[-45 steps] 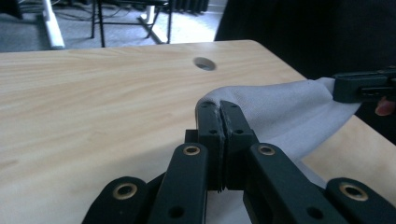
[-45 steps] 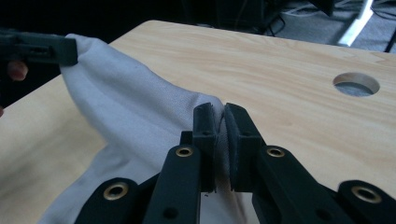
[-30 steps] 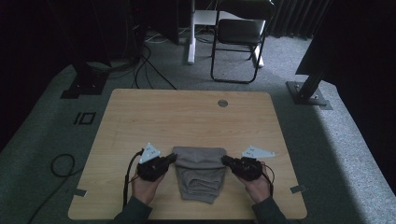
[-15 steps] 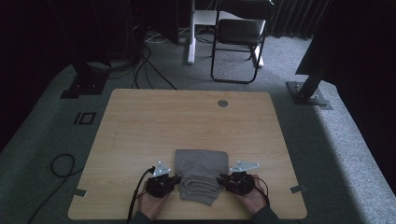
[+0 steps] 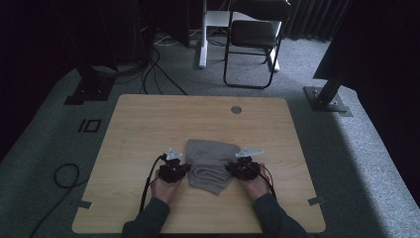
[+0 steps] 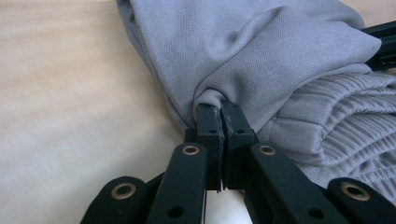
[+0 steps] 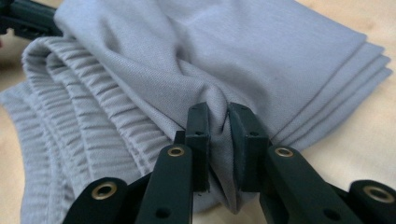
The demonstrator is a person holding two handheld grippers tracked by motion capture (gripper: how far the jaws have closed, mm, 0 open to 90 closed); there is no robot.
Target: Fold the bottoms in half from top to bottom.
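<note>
Two grips are live on the grey garment [image 5: 211,165], which lies folded on the near middle of the wooden table [image 5: 148,124] between the hands. Left gripper [image 5: 179,170] has its jaws pressed almost together, pinching a thin gather of the top layer at the garment's left edge [image 6: 219,100]. Right gripper [image 5: 236,170] holds a thicker pleat of cloth between its pads at the right edge [image 7: 218,112]; its jaws have just been closing a little, with fabric clearly between them

Step looks like a fold: top layer carried over toward the elastic waistband [image 7: 88,107], which sits at the near end of the stack

How I'd run it:
- keep both hands at one height and one pace, or the fold line skews
- hold light outward tension so the layer stays flat and doesn't sag in the middle
- lay it down, don't drop it; line the carried edge up with the stacked edges [image 7: 364,56] under it
- release only once cloth rests on cloth

Risks, my read: right pinch is bulkier and may include more than one layer, so the lower stack could get dragged. Left pinch is very shallow and might slip under tension
</note>
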